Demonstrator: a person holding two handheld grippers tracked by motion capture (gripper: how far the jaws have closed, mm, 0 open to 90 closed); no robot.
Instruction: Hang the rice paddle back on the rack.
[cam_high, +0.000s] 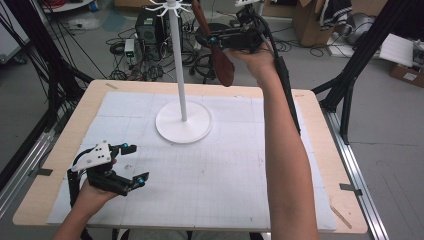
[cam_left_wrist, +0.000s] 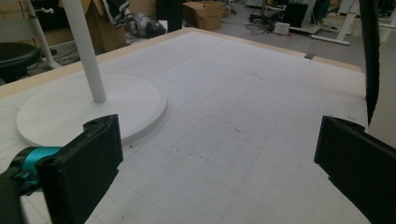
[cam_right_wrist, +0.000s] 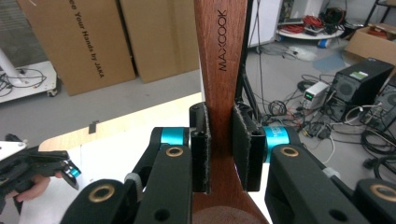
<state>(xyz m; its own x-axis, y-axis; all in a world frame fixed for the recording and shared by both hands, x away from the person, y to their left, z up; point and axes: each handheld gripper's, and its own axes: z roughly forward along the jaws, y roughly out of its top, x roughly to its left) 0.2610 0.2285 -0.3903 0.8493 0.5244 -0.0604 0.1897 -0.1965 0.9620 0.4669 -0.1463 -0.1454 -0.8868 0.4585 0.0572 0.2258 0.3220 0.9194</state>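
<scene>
Left gripper (cam_high: 134, 165): held low over the worktop's (cam_high: 60, 150) near-left corner, jaws spread wide with nothing between them, pointing across the white gridded mat (cam_high: 235, 170) toward the white stand (cam_high: 183, 120). White stand: round base resting on the mat toward the worktop's far edge, slim pole upright, small hooks at its top. Right gripper (cam_right_wrist: 220, 144): raised high beyond the far edge, right of the pole, jaws pressed together on the handle of a wooden spatula (cam_right_wrist: 219, 56) (stamped MAXCOOK), whose rounded blade hangs below the grip in the high view.
</scene>
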